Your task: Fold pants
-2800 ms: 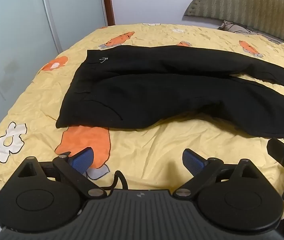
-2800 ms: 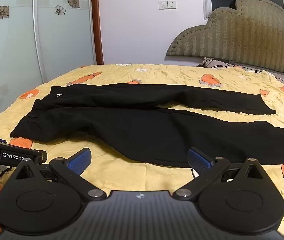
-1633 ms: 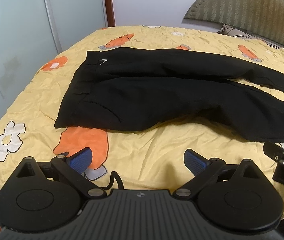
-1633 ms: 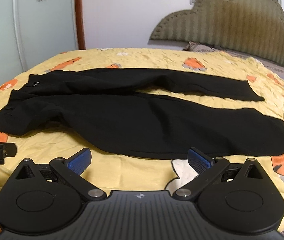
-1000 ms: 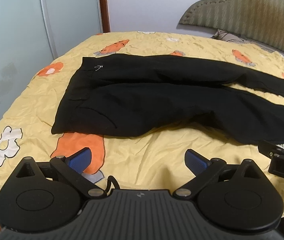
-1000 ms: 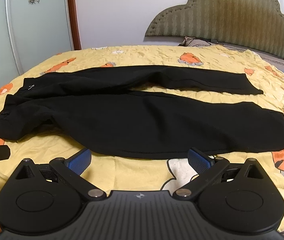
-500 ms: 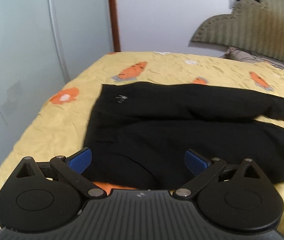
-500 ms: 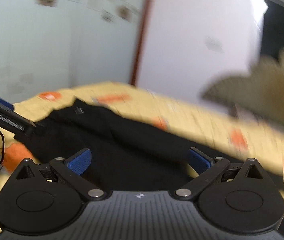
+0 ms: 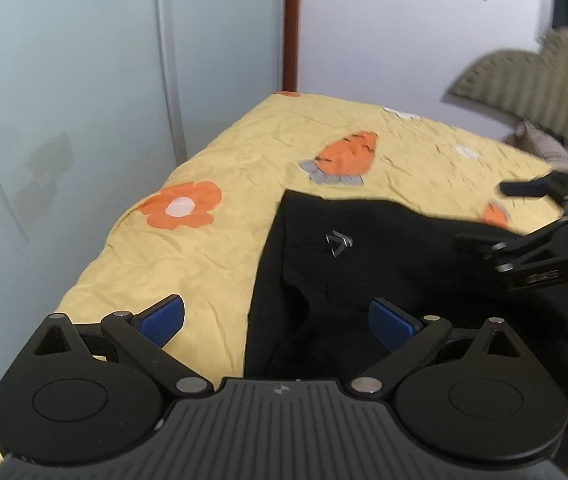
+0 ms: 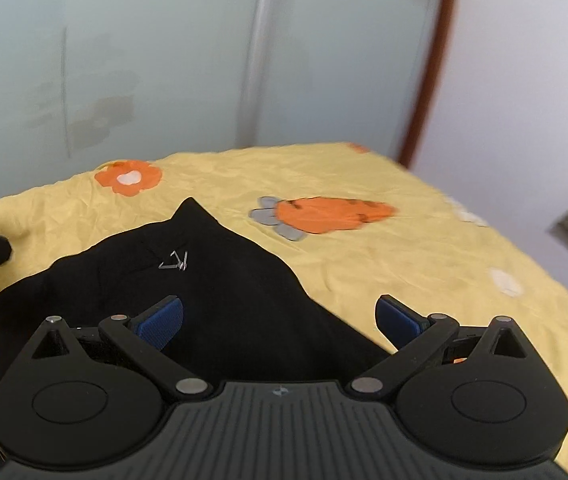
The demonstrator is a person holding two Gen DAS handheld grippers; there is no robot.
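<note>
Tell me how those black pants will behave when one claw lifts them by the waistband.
The black pants lie creased and limp on the yellow bedspread, so they will probably droop. Only one corner would likely rise, with the rest dragging. The fabric looks thin, so probably light.

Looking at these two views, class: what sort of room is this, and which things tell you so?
Most likely a bedroom. A yellow bedspread printed with flowers and carrots covers a bed, a padded headboard stands at its far end, and frosted sliding doors, probably a wardrobe, run alongside. Black pants lie on the bedspread.
</note>
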